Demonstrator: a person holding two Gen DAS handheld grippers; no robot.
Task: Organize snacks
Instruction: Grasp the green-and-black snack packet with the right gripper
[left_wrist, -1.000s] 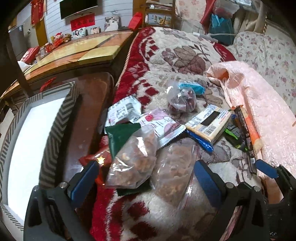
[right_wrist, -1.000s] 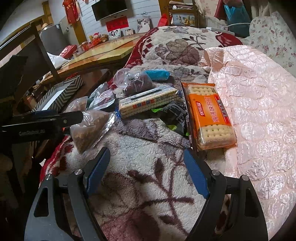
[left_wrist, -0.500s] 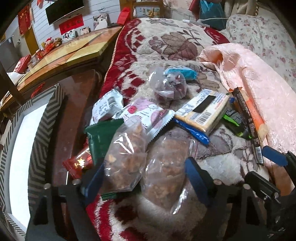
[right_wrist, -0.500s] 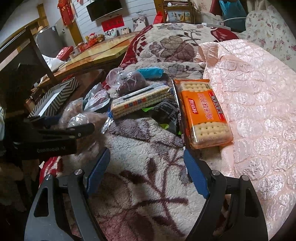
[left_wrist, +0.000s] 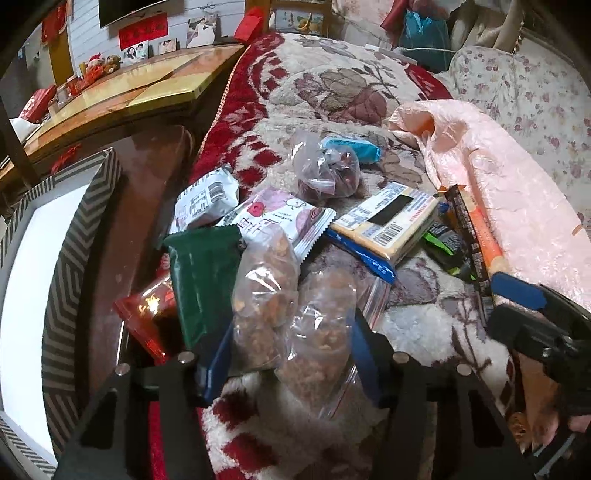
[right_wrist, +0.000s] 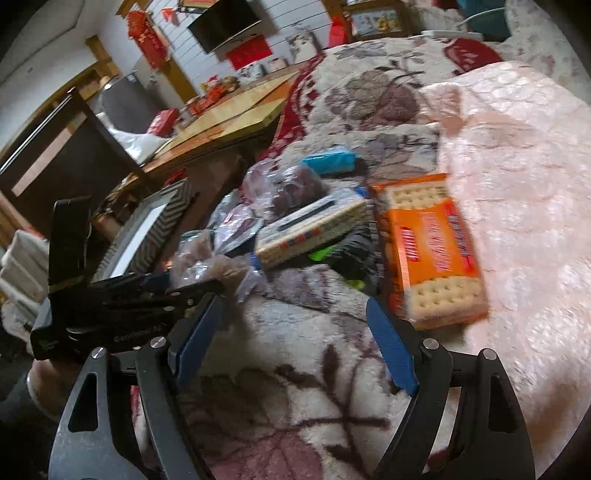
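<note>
striped box (left_wrist: 70, 266) – white inside, nut bags (left_wrist: 291, 314) outside

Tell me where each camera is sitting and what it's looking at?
Left wrist: rides the left gripper, looking down at two clear nut bags between its closing jaws; the right gripper's tip shows at right.
Right wrist: rides the right gripper, jaws open over the fuzzy blanket; the left gripper shows at left.
Shared: the orange cracker pack, the striped box.
</note>
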